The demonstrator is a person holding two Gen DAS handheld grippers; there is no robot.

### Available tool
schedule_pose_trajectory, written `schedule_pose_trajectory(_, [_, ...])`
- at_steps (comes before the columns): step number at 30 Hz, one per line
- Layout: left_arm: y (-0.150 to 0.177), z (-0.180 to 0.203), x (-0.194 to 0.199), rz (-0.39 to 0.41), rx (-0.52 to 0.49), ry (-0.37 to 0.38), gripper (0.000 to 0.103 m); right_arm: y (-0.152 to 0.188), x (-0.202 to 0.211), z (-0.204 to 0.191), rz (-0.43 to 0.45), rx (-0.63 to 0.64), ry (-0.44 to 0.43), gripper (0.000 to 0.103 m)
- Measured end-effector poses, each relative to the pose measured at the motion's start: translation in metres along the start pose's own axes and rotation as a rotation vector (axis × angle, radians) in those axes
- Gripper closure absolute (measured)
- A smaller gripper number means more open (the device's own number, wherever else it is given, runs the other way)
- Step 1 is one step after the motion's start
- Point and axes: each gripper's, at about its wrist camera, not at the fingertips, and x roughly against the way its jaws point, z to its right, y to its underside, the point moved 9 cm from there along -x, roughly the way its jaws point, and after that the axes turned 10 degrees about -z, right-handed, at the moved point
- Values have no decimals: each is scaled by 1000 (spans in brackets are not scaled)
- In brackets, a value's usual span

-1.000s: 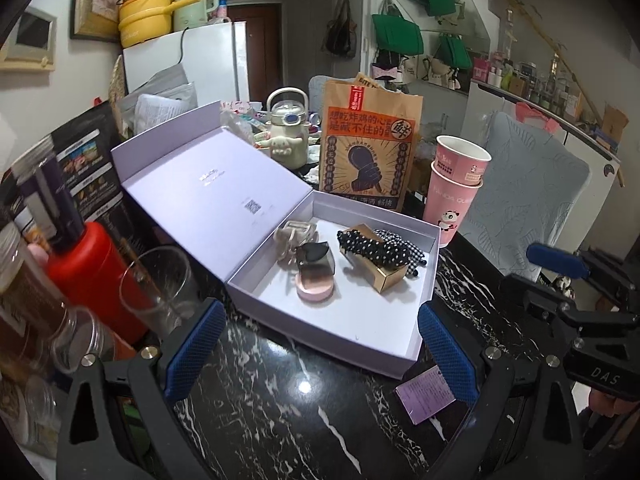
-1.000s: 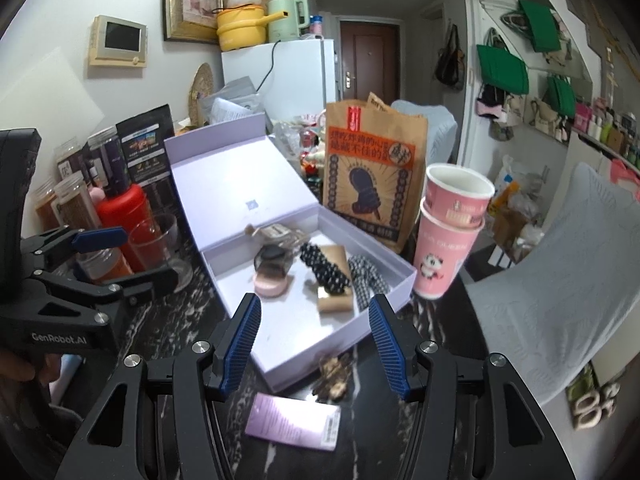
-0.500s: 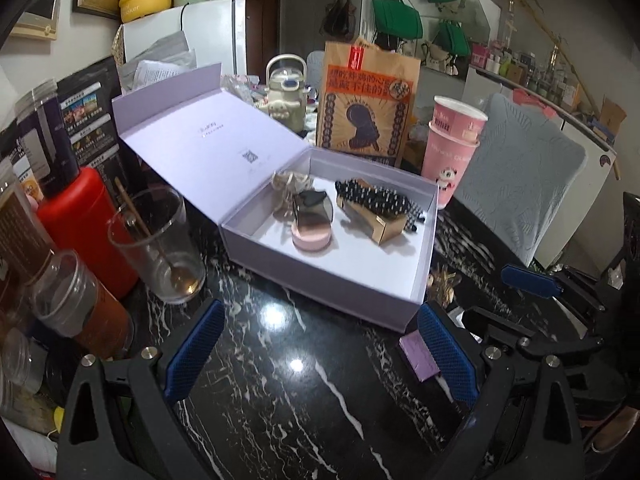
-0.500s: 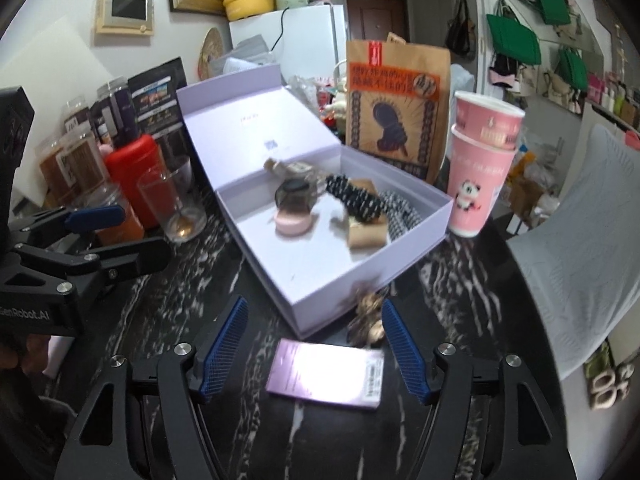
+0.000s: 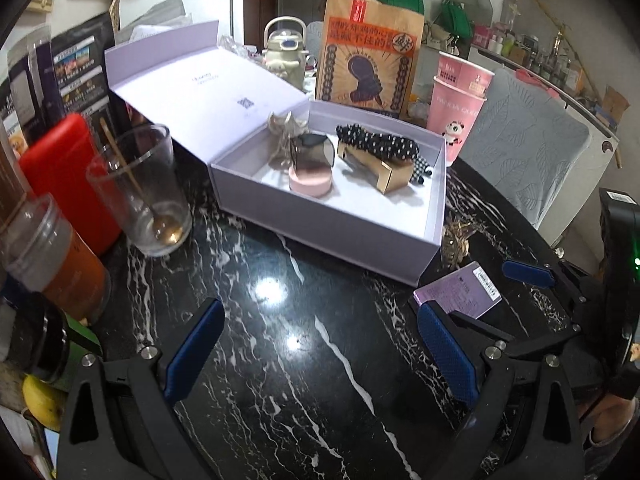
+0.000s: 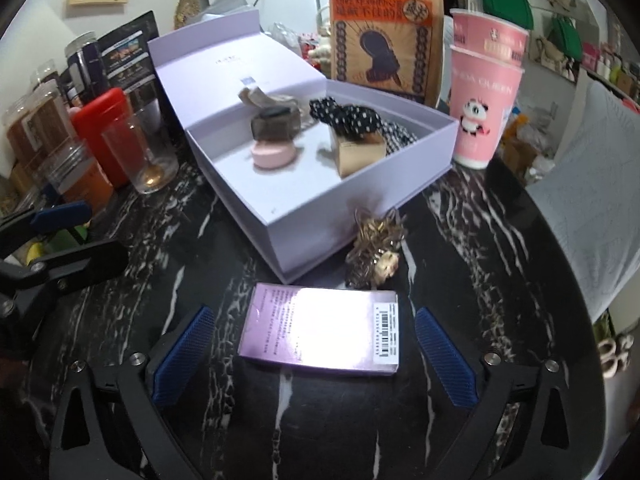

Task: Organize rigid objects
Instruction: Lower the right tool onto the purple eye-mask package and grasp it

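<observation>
An open lilac box (image 6: 360,208) (image 5: 332,220) sits on the black marble table. It holds a pink compact (image 6: 274,154) (image 5: 311,180), a gold box with a dotted black hair clip (image 6: 360,148) (image 5: 380,160) and a beige clip (image 5: 282,130). A flat purple box (image 6: 324,330) (image 5: 460,292) lies in front of it, between the open fingers of my right gripper (image 6: 314,354). A gold hair claw (image 6: 374,254) (image 5: 456,238) lies beside the lilac box. My left gripper (image 5: 320,350) is open and empty over bare table.
A drinking glass with a spoon (image 5: 140,192), a red canister (image 5: 68,184) and jars (image 5: 52,256) crowd the left. A brown paper bag (image 6: 386,28) and stacked pink cups (image 6: 484,96) stand behind the box. A grey cushion (image 6: 592,200) is at the right edge.
Both grippers have pulled back and lowered toward the table. My right gripper has opened wider and now straddles the purple box.
</observation>
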Motion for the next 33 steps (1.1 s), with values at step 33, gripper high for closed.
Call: schedule_pose_trajectory(33, [-16, 89, -28, 14, -60, 126, 6, 35, -2, 105, -35, -91, 177, 7])
